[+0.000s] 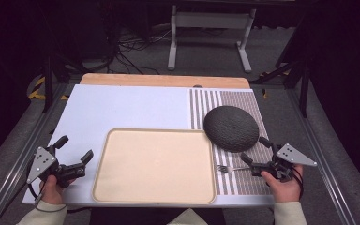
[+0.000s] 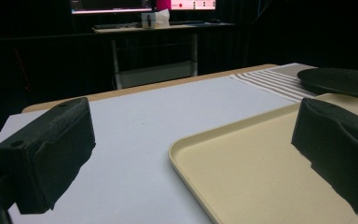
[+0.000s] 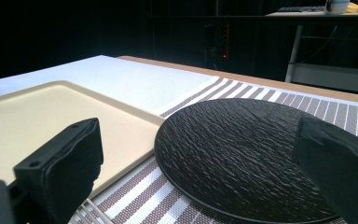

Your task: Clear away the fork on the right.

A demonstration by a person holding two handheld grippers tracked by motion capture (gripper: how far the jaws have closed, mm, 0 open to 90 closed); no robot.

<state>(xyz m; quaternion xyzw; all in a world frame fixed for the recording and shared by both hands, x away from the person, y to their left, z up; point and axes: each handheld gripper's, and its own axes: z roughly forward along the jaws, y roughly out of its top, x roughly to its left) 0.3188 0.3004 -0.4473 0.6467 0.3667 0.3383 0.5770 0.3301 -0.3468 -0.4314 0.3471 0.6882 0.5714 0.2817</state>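
A beige tray [image 1: 154,166] lies empty at the front middle of the table. To its right, a round black textured plate [image 1: 230,128] rests on a striped placemat [image 1: 243,101]. A small silver fork [image 1: 232,168] lies on the placemat in front of the plate, tines toward the tray. My left gripper [image 1: 76,148] is open and holds nothing, just left of the tray [image 2: 242,177]. My right gripper [image 1: 255,150] is open and holds nothing, at the plate's near right edge, with the fork's handle close to its lower jaw. The plate [image 3: 242,149] lies straight ahead between its jaws.
A white mat [image 1: 131,105] covers the table, with a wooden strip [image 1: 164,80] along the far edge. Beyond the table are a white desk frame [image 1: 211,28], floor cables [image 1: 126,51] and dark stands. A monitor [image 2: 112,5] glows far off.
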